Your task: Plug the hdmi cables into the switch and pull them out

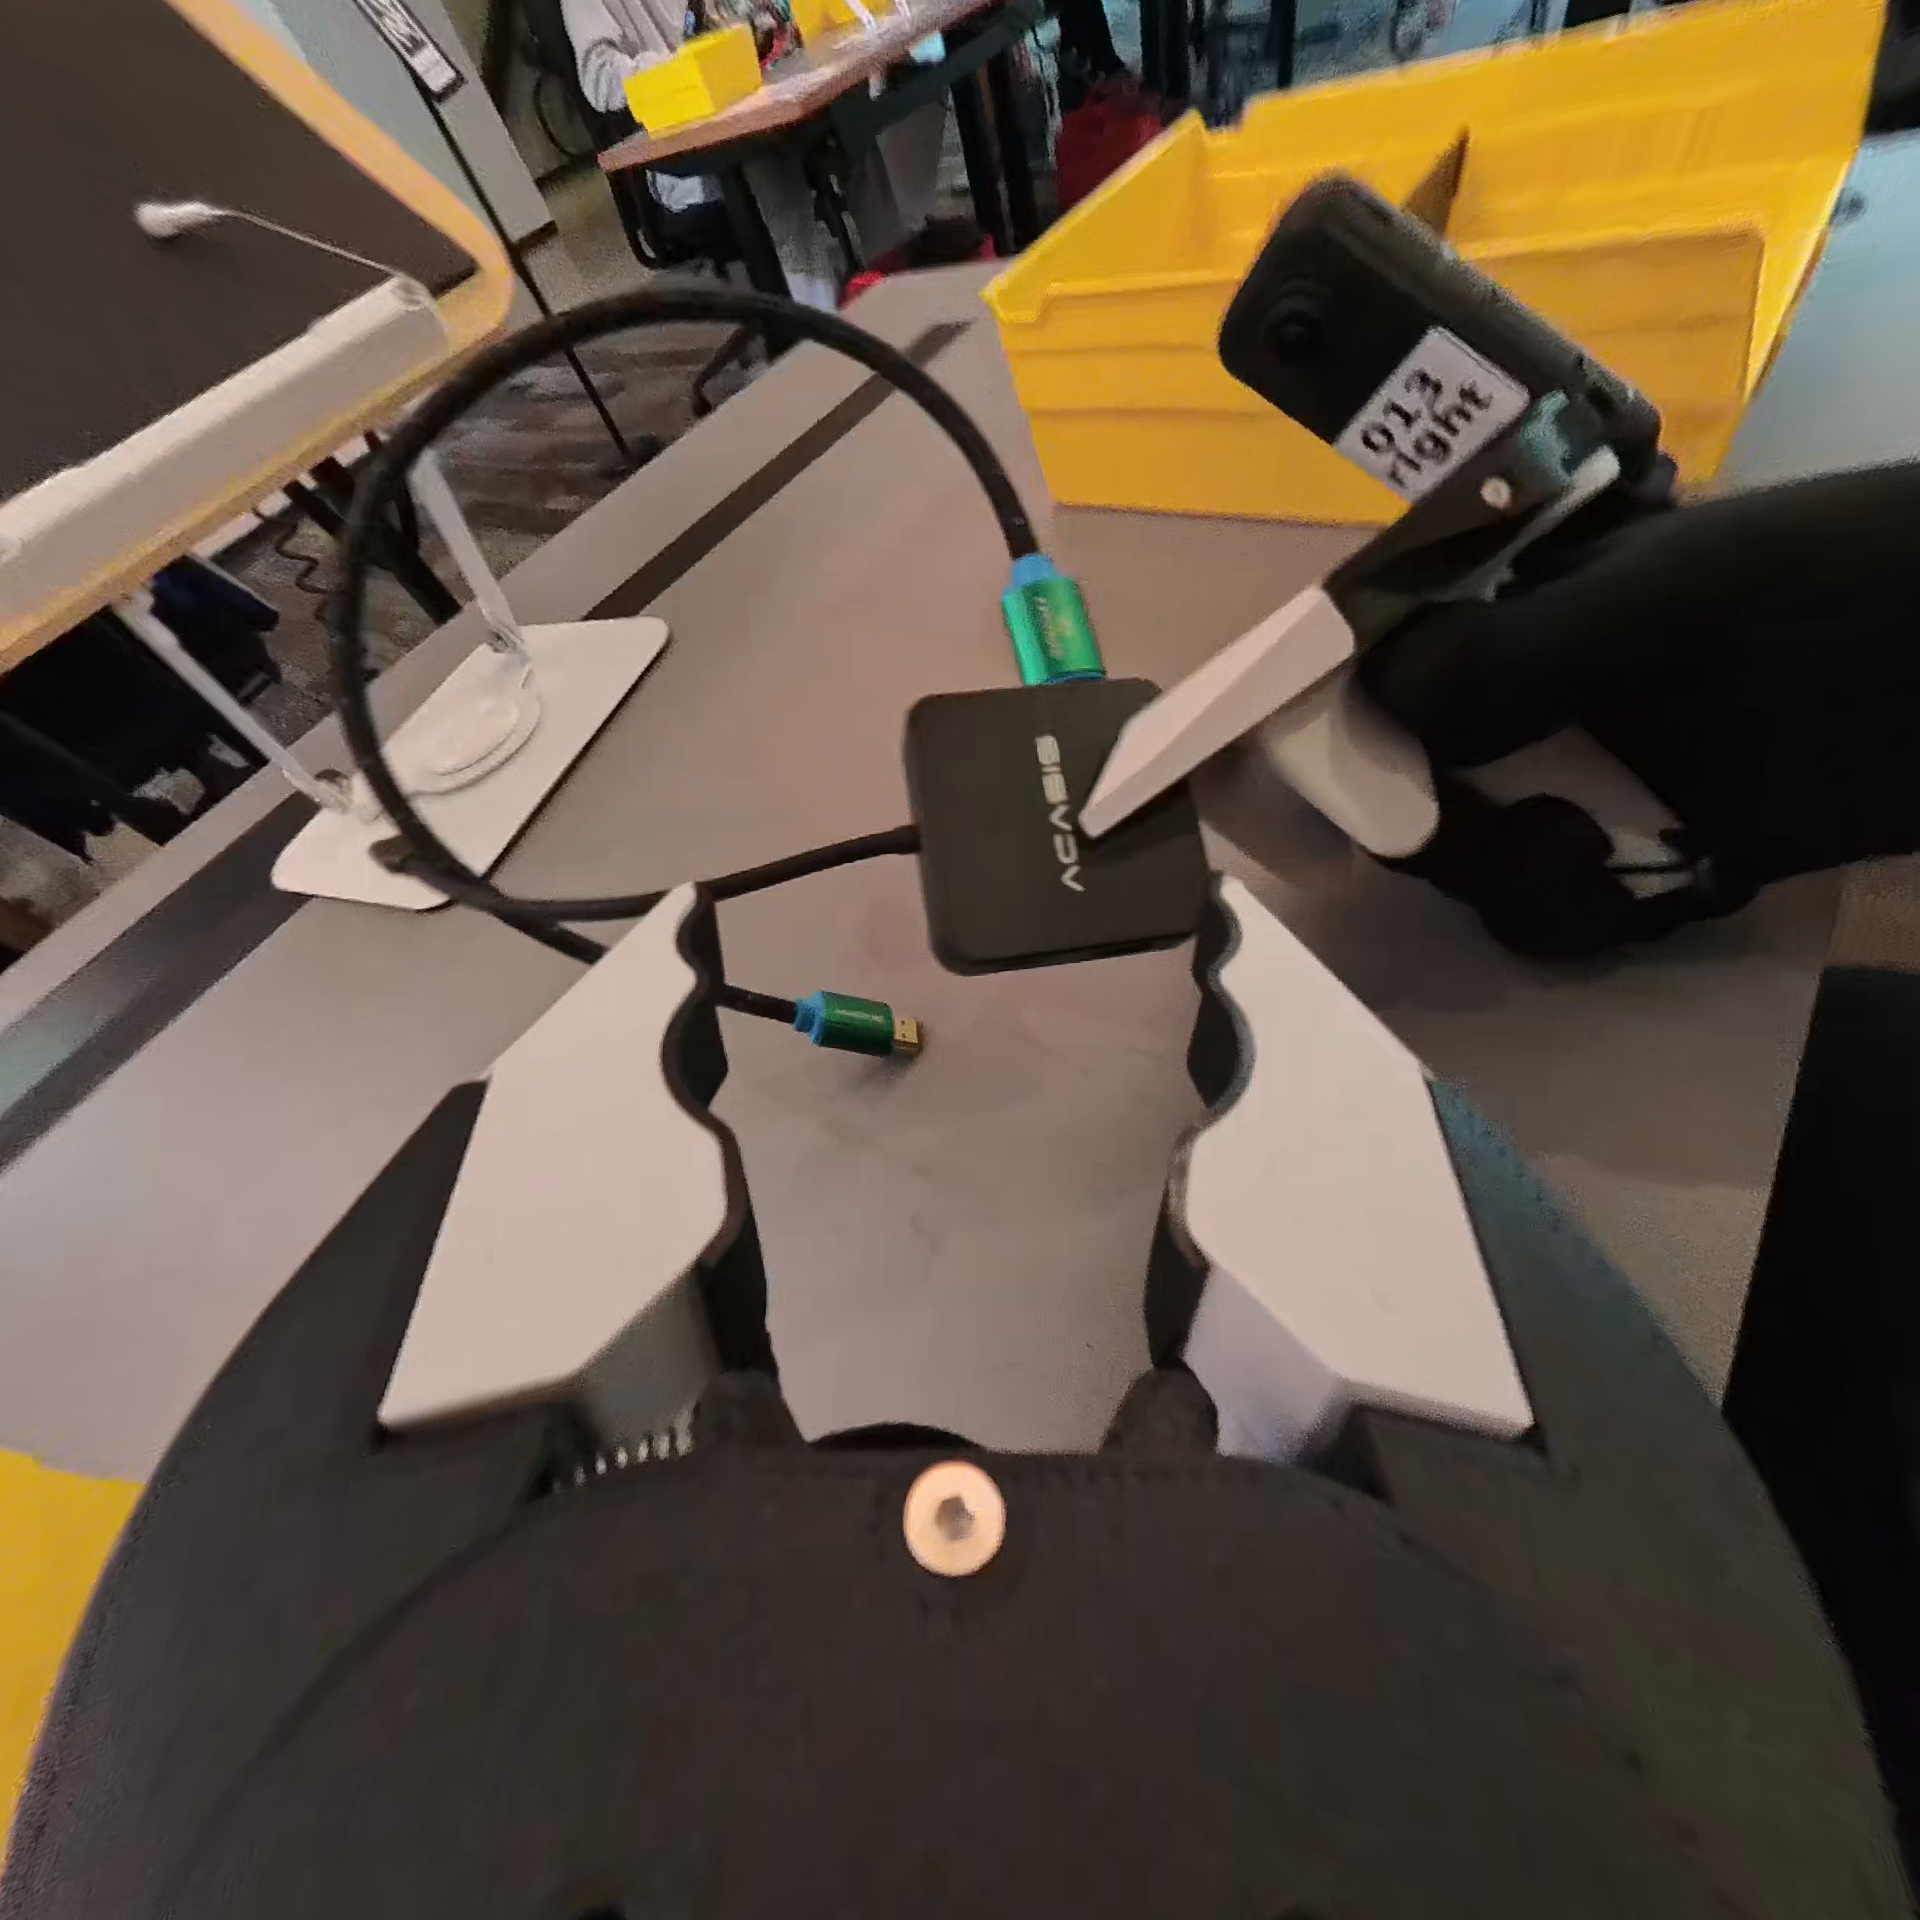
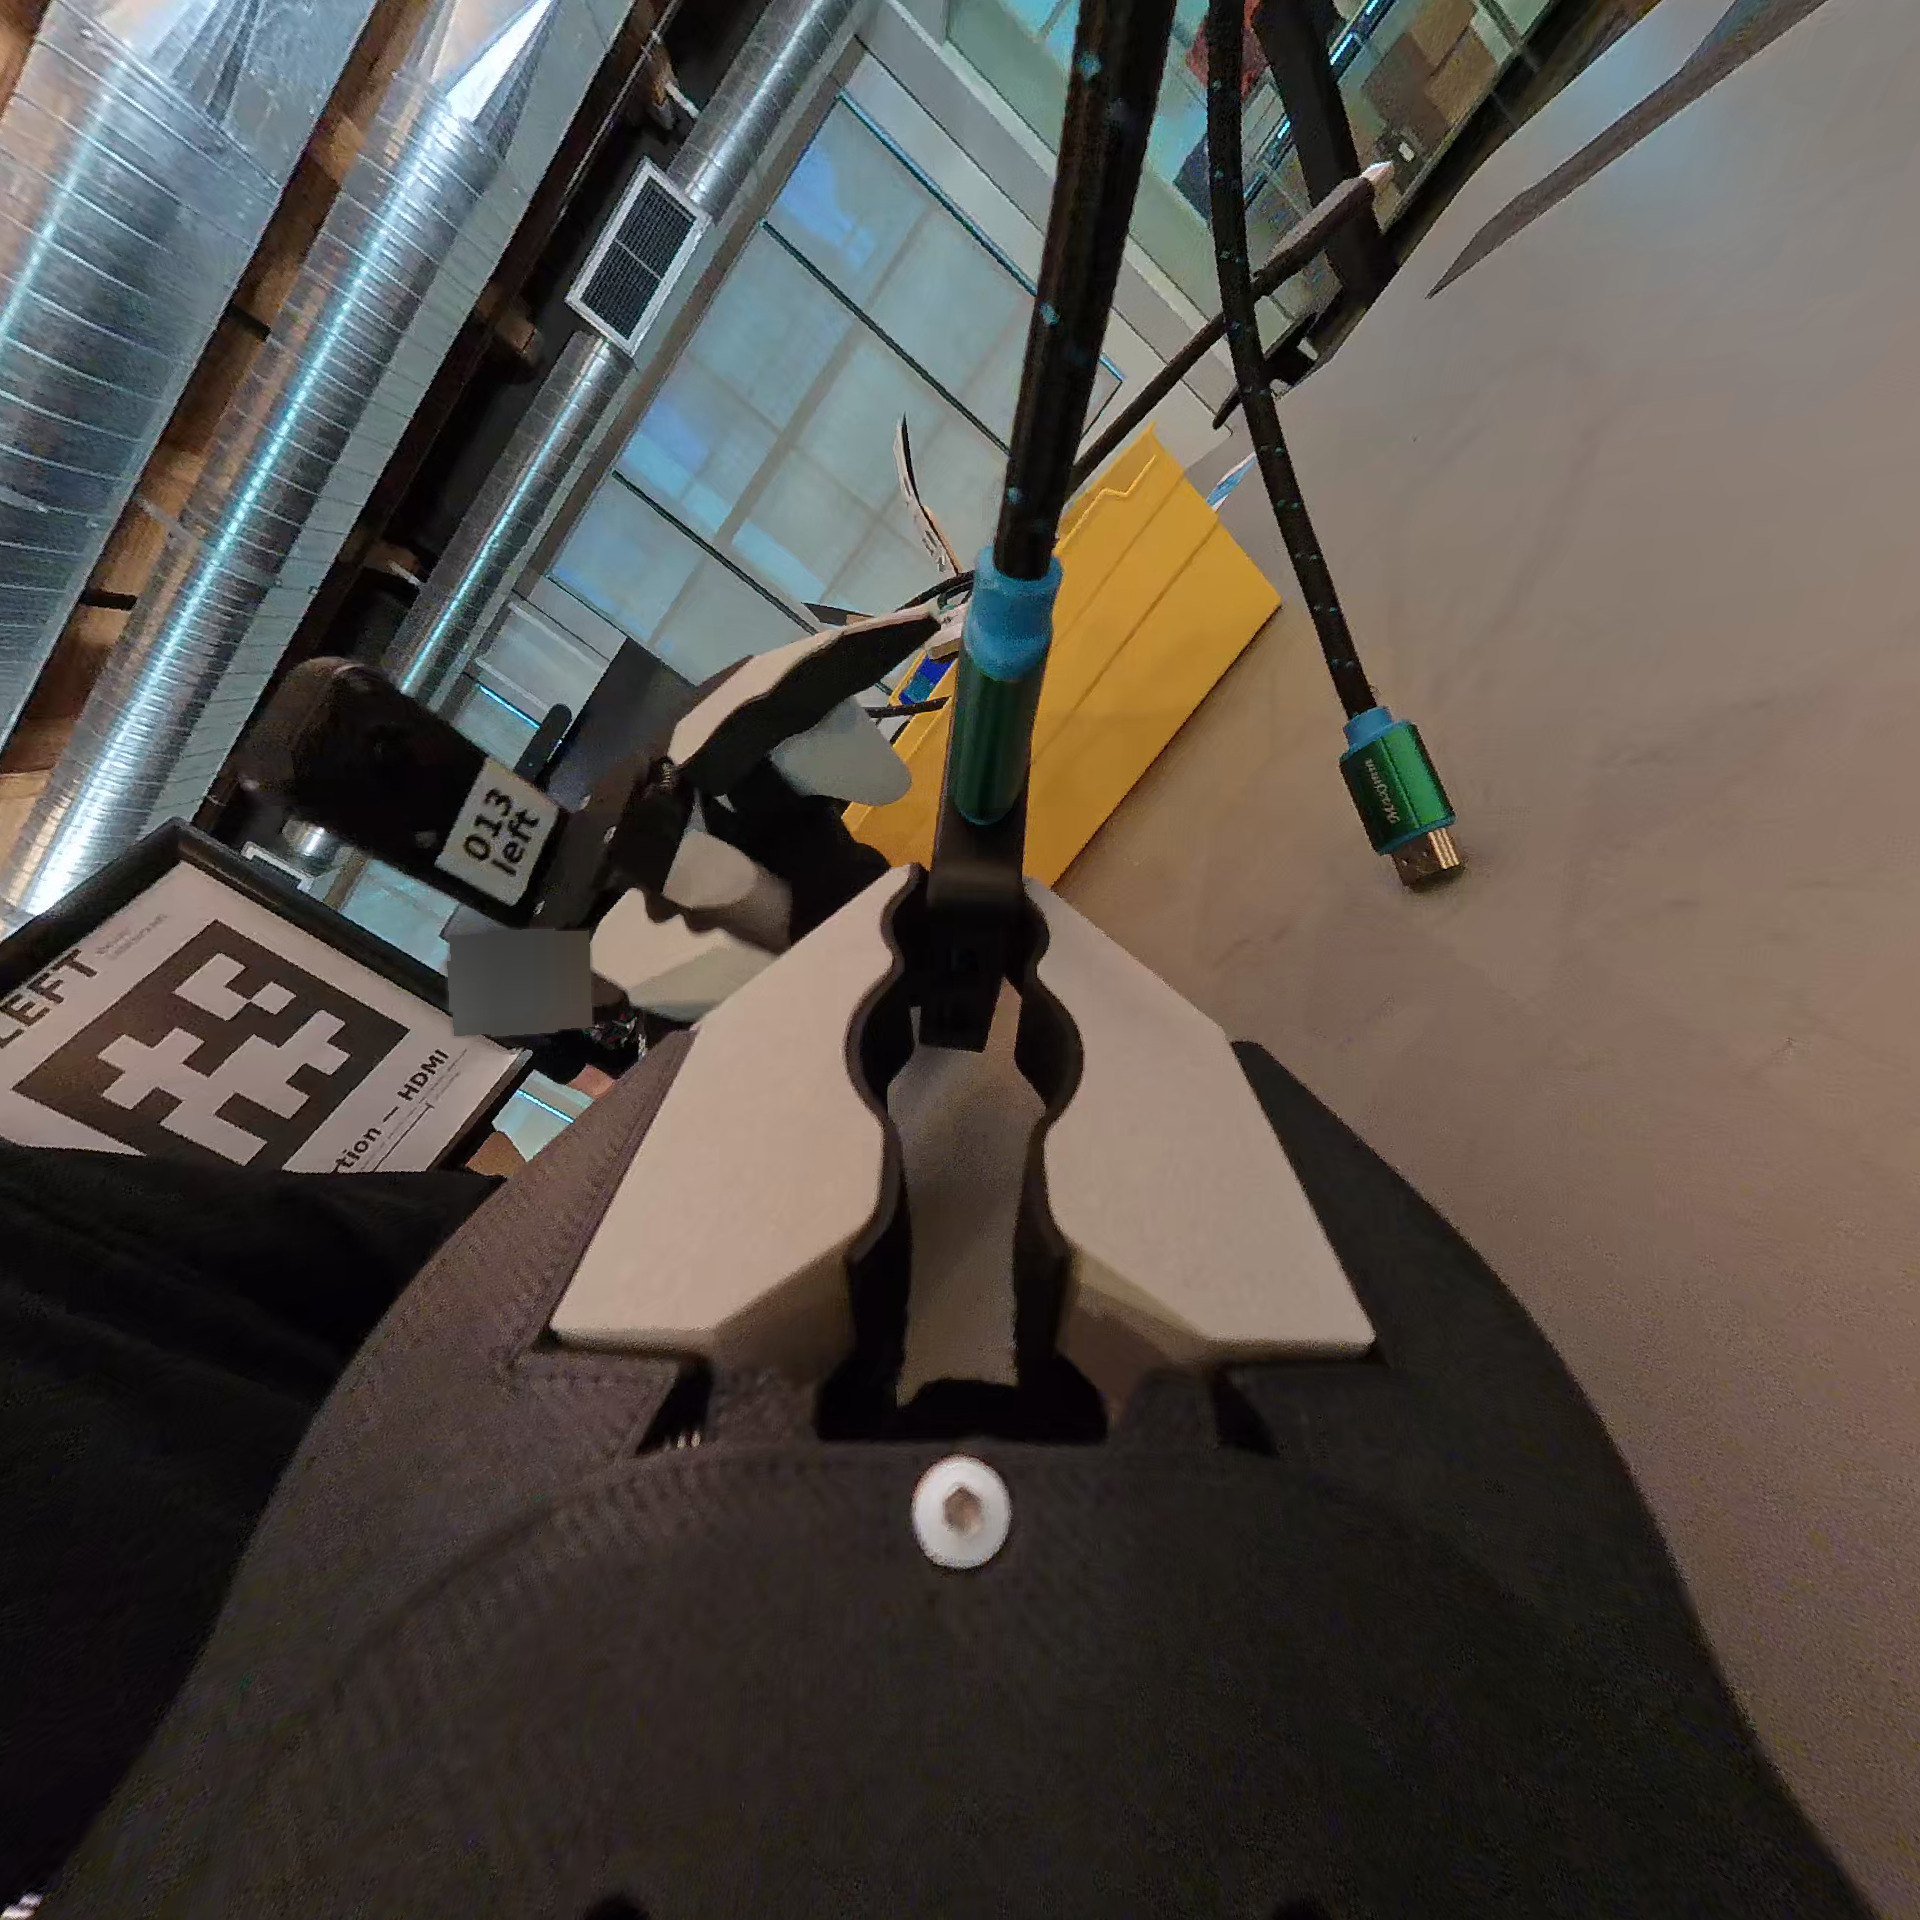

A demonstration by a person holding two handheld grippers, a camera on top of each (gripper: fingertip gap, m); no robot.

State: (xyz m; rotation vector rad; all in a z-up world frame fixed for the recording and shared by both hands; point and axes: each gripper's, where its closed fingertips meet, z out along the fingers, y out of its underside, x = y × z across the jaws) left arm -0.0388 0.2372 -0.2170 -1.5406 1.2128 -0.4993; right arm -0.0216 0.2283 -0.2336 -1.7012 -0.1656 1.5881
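grey table [image 1: 260,1195], yellow bin [image 1: 1351,312], silver ceiling ducts [image 2: 312,260], large windows [image 2: 779,416].

The right tool [image 2: 961,971] hides the switch's [image 2: 961,904] body; the braided cable [image 2: 1081,260] leaves the top edge.

1. The switch [image 1: 1049,831] is a flat black square box, raised and tilted off the grey surface [image 1: 935,1195], clamped edge-on in my right tongs [image 2: 961,935].
2. One green plug [image 1: 1049,634] sits in its far edge, its black braided cable [image 1: 416,499] looping round.
3. The second green plug [image 1: 857,1023] lies loose on the surface, gold tip bare.
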